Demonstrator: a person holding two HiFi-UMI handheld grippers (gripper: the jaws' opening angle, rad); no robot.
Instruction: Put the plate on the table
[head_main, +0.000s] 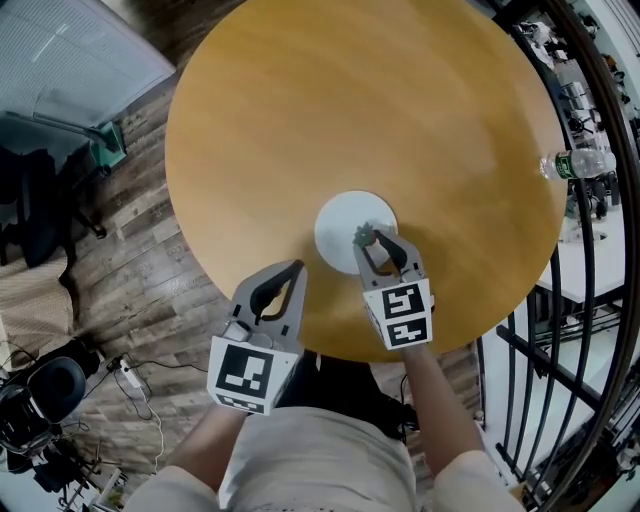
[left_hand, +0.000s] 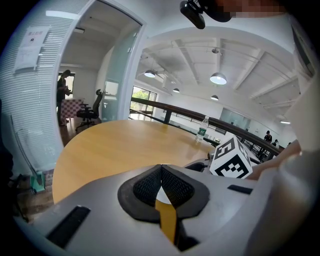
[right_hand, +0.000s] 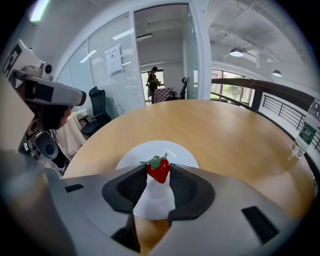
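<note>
1. Two grippers are held over the near edge of a round wooden table (head_main: 350, 100), one in each of the person's hands.
2. One white plate (head_main: 338, 225) is seen lying flat on the table, on the side nearest the person and well in from the rim.
3. The right gripper (head_main: 372, 238) is reached out over the near part of the plate and is pointed downward.
4. A red strawberry (right_hand: 159, 171) with a green leafy top is clamped between its two pads, which are pressed against the fruit on either side, so the jaws are kept a little apart by it.
5. The strawberry is seen above the plate's surface; whether it touches the plate cannot be told.
6. The left gripper (head_main: 297, 265) is held to the left of the plate, apart from it, right at the table's rim.
7. Its pads are brought together at the tips, and nothing is gripped between them.
8. A clear water bottle (head_main: 580, 163) is stood upright at the far right edge of the table, well apart from the plate.
9. A dark railing (head_main: 590, 250) is seen beyond that edge, and a plank floor (head_main: 130, 250) to the left of the table.
</note>
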